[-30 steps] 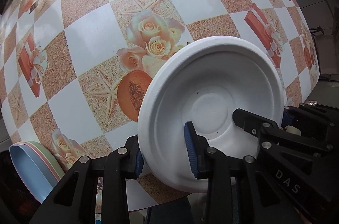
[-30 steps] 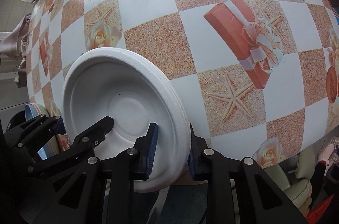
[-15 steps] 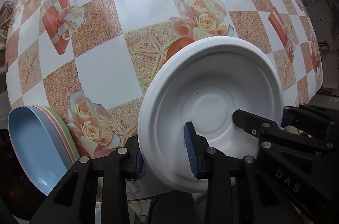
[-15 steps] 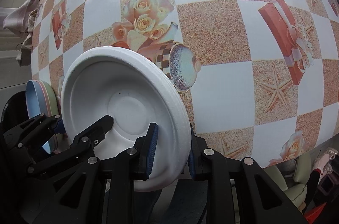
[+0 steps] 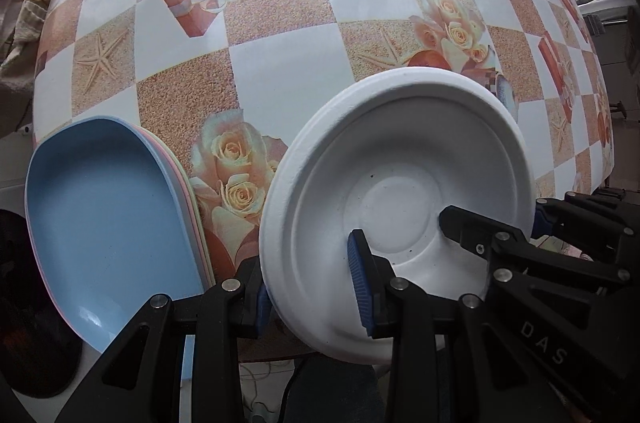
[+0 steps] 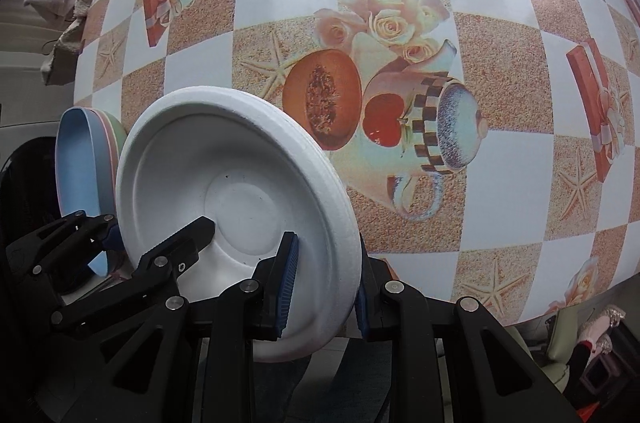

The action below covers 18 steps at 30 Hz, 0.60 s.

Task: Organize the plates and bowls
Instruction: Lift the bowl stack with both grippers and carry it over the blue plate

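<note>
The white moulded-pulp plate (image 5: 400,191) looks light and stiff but easy to dent or crease, with a slightly rough, matte surface that should not slip much. The broad flat rim is the sensible place to hold it, and opposite edges keep it from twisting. It is round, with a raised rim, a stepped well, a circular centre and a few dark specks.

The left gripper (image 5: 312,287) is clamped on the plate's left rim, one blue pad inside the well, the other behind. The right gripper (image 6: 324,287) pinches the right rim the same way. The plate hangs tilted between them, off the near edge of the table with the checked rose-and-starfish oilcloth (image 5: 280,71).

Left of it, a stack of pastel plastic plates, blue on top (image 5: 108,219), sits at the table's near-left edge, close but apart.
</note>
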Motion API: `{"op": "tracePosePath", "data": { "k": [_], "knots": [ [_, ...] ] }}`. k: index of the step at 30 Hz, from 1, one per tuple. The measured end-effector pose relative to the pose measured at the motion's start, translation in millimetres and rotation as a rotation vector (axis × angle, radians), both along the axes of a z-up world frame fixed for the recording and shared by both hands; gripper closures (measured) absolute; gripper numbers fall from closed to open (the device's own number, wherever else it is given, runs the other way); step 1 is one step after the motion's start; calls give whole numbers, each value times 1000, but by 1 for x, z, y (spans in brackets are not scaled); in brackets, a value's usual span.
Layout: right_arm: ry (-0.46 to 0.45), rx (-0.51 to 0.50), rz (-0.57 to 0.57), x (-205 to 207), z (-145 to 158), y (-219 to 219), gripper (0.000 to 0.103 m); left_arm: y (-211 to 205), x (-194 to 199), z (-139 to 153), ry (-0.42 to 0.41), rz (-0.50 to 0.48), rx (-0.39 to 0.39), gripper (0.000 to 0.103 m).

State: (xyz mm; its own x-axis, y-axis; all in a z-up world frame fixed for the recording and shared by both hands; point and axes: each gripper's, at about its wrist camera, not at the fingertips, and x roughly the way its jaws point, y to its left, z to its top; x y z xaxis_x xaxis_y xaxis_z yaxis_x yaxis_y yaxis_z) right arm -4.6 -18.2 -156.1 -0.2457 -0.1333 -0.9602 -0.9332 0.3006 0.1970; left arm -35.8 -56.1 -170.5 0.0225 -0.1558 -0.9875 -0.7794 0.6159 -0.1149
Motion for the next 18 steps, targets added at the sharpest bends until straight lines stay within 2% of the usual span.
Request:
{"op": "tracePosePath", "data": {
  "k": [5,11,18],
  "knots": [
    [-6,-13,16,-17,-4,8,76,14,-22,-4,-7,9,-9,66],
    [-8,-21,23,-23,-9,7,76,3,-42,-2,-10,12,-14,66],
    [2,-29,11,-25,-18,9,76,14,-29,-5,-6,-8,-12,66]
  ]
}}
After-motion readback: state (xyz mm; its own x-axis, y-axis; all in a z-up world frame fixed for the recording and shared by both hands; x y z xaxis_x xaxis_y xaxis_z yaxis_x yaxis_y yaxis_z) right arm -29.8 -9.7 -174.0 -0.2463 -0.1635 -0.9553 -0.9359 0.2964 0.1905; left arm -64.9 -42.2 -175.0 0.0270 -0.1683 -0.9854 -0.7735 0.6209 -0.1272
